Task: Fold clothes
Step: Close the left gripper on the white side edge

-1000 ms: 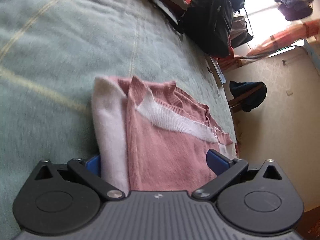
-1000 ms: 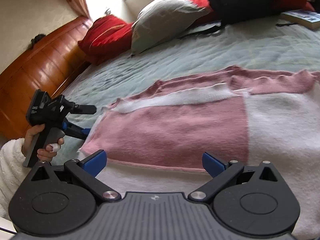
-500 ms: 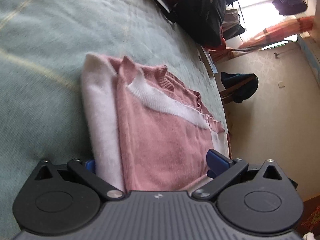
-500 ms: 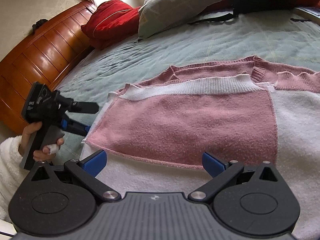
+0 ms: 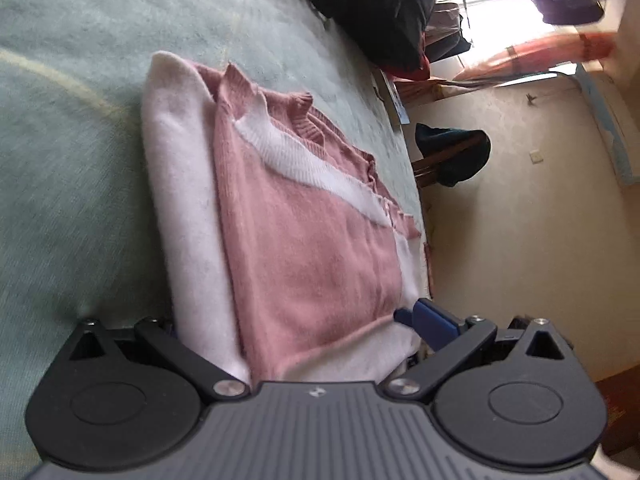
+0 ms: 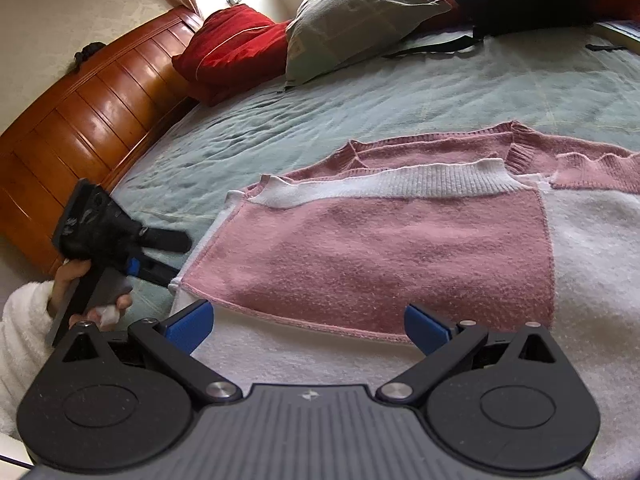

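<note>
My left tongs (image 5: pixel 296 320) are spread wide around the end of the folded pink and white knitted sweater (image 5: pixel 304 248). My right tongs (image 6: pixel 308 324) are released above it. The sweater lies on the pale green bed cover (image 6: pixel 360 96).

Left claw (image 6: pixel 168 256) spread wide, hand (image 6: pixel 86 288) on grip; right claw (image 6: pixel 308 326) spread wide, low.

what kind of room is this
Almost certainly a bedroom in a home: the pink and white sweater lies on a bed with a pale green cover, backed by a wooden headboard, with a grey pillow and red cushion near it.
</note>
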`<state>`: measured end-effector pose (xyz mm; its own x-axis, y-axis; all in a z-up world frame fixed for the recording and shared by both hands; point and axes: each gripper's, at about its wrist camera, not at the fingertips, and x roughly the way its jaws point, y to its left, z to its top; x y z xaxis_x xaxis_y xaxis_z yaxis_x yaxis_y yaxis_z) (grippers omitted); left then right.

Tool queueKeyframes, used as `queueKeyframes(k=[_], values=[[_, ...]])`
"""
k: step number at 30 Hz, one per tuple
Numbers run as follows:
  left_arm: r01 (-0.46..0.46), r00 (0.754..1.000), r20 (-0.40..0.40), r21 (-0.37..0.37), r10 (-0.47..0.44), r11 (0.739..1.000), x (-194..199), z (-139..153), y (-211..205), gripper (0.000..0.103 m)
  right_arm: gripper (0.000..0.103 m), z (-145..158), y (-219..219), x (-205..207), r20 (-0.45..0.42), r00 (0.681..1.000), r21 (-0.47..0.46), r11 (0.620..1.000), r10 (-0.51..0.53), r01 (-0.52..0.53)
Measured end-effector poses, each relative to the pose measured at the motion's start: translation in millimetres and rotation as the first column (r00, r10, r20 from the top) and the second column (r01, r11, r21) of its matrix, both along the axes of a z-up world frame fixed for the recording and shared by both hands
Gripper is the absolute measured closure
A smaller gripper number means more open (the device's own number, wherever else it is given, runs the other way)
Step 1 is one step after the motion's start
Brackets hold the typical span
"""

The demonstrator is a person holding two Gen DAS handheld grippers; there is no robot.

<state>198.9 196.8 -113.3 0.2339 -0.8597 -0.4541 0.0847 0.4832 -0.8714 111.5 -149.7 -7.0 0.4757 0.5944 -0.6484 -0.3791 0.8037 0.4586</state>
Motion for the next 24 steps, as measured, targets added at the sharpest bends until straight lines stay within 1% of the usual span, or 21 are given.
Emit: queueKeyframes(k=[3,5,7,8,9,11,12,14,15,17,18,19,20,21,23,24], values=[[0.000,1.000,-0.009,-0.011,-0.001,1.000,19.5,-1.8,-9.5,0.001,0.000,2.1,-3.1,-1.9,0.007,1.000,0.001,1.000,-0.012,0.012],[0.008,1.000,-0.003,-0.005,-0.008,1.000,20.3,0.6,-14.1,0.002,0.000,2.8,-4.2,-2.0,0.009,1.000,0.006,1.000,-0.015,0.015],[0.052,0.998,0.031,-0.005,-0.052,0.999,12.2,3.7,-14.1,0.003,0.000,3.1,-4.7,-1.6,0.010,1.000,0.011,1.000,-0.017,0.016],[0.060,0.997,0.039,0.001,-0.060,0.998,8.6,2.6,-10.5,0.007,0.000,3.0,-4.6,-1.4,0.010,1.000,0.012,1.000,-0.014,0.014],[0.058,0.997,0.042,0.007,-0.058,0.998,5.7,0.7,-6.0,0.014,0.000,2.5,-4.1,-1.4,0.010,1.000,0.012,1.000,-0.010,0.010],[0.009,1.000,-0.004,0.016,-0.009,1.000,7.8,-8.0,5.7,0.040,0.000,1.0,-2.9,-1.3,0.009,1.000,0.008,1.000,-0.006,0.006],[-0.018,0.999,-0.037,0.010,0.018,1.000,10.8,-13.4,11.5,0.046,0.000,0.1,-2.2,-1.3,0.008,1.000,0.005,1.000,-0.006,0.006],[-0.029,0.998,-0.057,0.021,0.030,0.999,15.5,-18.5,14.6,0.062,0.000,-1.6,-2.1,-2.0,0.002,1.000,0.002,1.000,-0.003,0.003],[-0.030,0.998,-0.061,0.030,0.032,0.999,17.3,-19.9,14.2,0.065,0.000,-1.8,-2.2,-2.5,0.001,1.000,0.002,1.000,-0.002,0.002],[-0.035,0.997,-0.065,0.032,0.037,0.999,18.7,-19.5,12.4,0.064,0.000,-1.3,-2.8,-3.0,0.003,1.000,0.004,1.000,-0.006,0.006],[-0.025,0.998,-0.056,0.038,0.028,0.999,18.8,-17.6,9.9,0.061,0.000,-0.9,-3.4,-3.3,0.004,1.000,0.005,1.000,-0.007,0.007],[-0.010,0.999,-0.042,0.039,0.012,0.999,18.8,-16.0,7.0,0.055,0.000,-0.5,-3.8,-3.5,0.006,1.000,0.008,1.000,-0.009,0.009],[0.002,1.000,-0.032,0.042,0.000,0.999,19.2,-14.9,4.3,0.056,0.000,0.0,-4.1,-3.3,0.009,1.000,0.015,1.000,-0.009,0.009],[0.004,1.000,-0.031,0.050,-0.003,0.999,20.5,-15.3,2.6,0.057,0.000,0.5,-4.5,-2.8,0.011,1.000,0.023,1.000,-0.008,0.008],[0.001,0.999,-0.035,0.091,0.002,0.996,21.6,-16.1,1.9,0.076,0.000,1.5,-4.7,-0.4,0.012,1.000,0.044,0.999,-0.009,0.009],[-0.003,0.999,-0.035,0.109,0.007,0.994,21.2,-16.2,2.0,0.077,0.000,2.4,-4.5,1.7,0.014,1.000,0.053,0.999,-0.013,0.012]])
